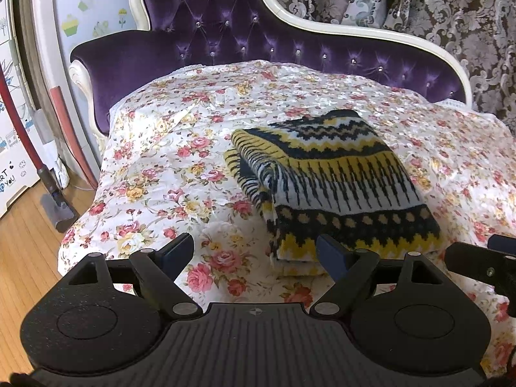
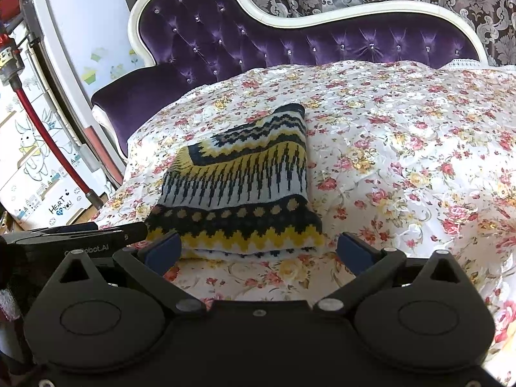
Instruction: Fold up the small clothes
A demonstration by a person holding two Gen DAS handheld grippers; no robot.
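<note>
Two handheld grippers point down at a slant toward a couch covered with a flowered sheet [image 1: 154, 167]. The sheet is white with pink, red and yellow roses, and it drapes over the seat and down the front edge.

On the sheet lies a folded knitted sweater [image 1: 338, 180], patterned in bands of yellow, dark navy and white with zigzags and dots. It sits as a neat, thick rectangle of several layers, with the stacked edges showing along its near end. In the left wrist view it lies right of centre; in the right wrist view the sweater [image 2: 238, 187] lies left of centre.

The left gripper [image 1: 254, 251] has its jaws spread wide with nothing between them. Its right fingertip [image 1: 332, 253] appears in front of the sweater's near edge; whether it touches the knit cannot be told. Its left fingertip is over bare sheet.

The right gripper [image 2: 258, 251] also has its jaws wide apart and grips nothing. The sweater's near edge lies just beyond the gap between its two fingertips, closer to the left one. The left gripper shows as a dark bar at the left edge of this view, just beside the sweater's near corner.

Behind the seat rises a purple buttoned backrest [image 1: 225, 29] with a curving cream frame. A patterned grey and brown curtain [image 1: 451, 16] hangs behind it. To the left are a wooden floor [image 1: 29, 258] and a red vacuum tube [image 2: 48, 138] leaning by printed boxes.
</note>
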